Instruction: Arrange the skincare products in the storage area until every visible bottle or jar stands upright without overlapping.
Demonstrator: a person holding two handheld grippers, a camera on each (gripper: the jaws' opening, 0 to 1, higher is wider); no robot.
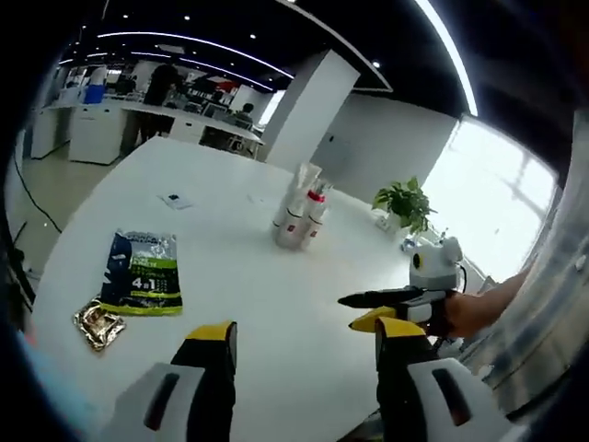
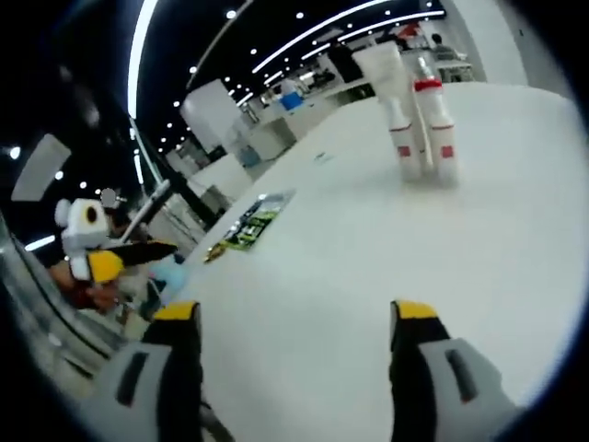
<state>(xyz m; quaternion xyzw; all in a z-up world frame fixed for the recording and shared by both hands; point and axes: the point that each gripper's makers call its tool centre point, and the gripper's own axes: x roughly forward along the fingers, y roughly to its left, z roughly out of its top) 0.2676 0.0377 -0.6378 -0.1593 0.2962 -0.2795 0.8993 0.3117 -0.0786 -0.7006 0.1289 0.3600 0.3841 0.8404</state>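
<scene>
Skincare bottles (image 1: 299,219) stand upright, clustered touching, mid-desk (image 1: 239,276), well beyond both grippers. Left gripper (image 1: 308,343) and right gripper (image 2: 299,318) hover with jaws apart, empty. A sachet (image 1: 142,273) lies flat nearby.

In the left gripper view, the left gripper (image 1: 304,336) rises from the bottom with its two yellow-tipped jaws spread wide apart, nothing between them, poised over the near edge of the tabletop (image 1: 267,276). The right gripper (image 1: 391,308) enters from the right by that same edge, its dark jaws close together, held by the person's hand (image 1: 474,313). In the right gripper view, the right gripper (image 2: 299,318) shows its own jaws parted and empty above the tabletop.
</scene>
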